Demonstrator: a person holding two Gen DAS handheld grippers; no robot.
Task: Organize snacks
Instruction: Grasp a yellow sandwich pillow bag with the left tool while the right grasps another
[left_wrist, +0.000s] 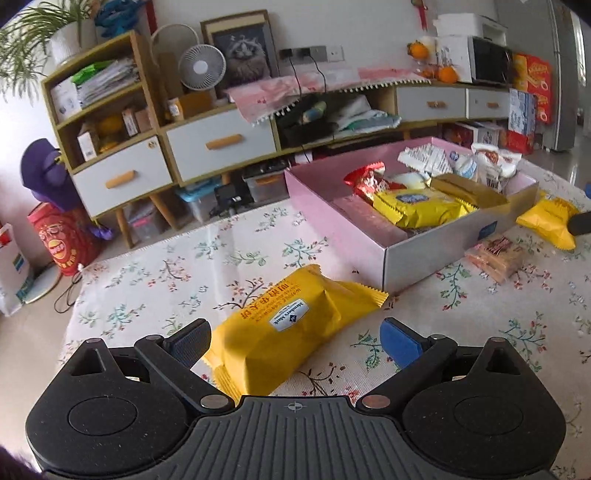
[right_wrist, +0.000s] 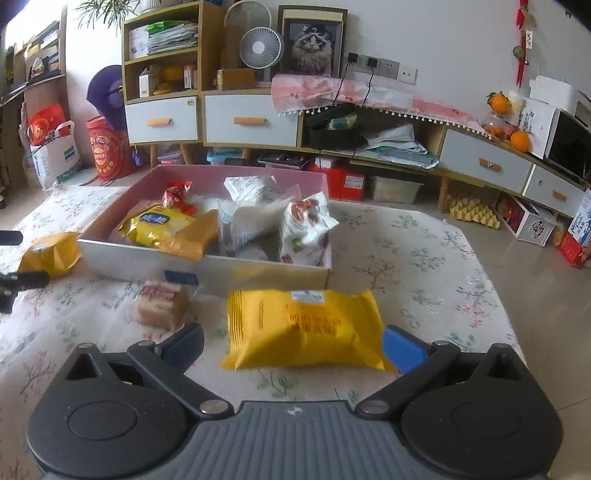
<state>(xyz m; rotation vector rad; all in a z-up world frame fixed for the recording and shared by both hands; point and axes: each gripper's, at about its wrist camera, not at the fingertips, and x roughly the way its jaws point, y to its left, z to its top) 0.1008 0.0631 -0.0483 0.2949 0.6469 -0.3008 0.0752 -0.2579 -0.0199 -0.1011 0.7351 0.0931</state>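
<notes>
My left gripper (left_wrist: 295, 334) is open, and a yellow snack packet (left_wrist: 291, 332) lies on the floral tablecloth between its fingers. My right gripper (right_wrist: 295, 336) is also open around a second yellow packet (right_wrist: 303, 328), which lies just in front of the box. The pink and grey box (left_wrist: 436, 254) holds several snacks: a yellow packet (left_wrist: 417, 206), a red one (left_wrist: 365, 181) and white ones (left_wrist: 428, 158). A small brown cracker packet (right_wrist: 160, 304) lies loose in front of the box (right_wrist: 258, 273). The left gripper's fingers (right_wrist: 29, 279) show at the left edge of the right wrist view.
The table (left_wrist: 184, 273) carries a floral cloth; its far edge runs just behind the box. Beyond it stand a low cabinet with drawers (right_wrist: 251, 122), a fan (right_wrist: 260, 48), bags on the floor (right_wrist: 107, 151) and a microwave (right_wrist: 569, 140).
</notes>
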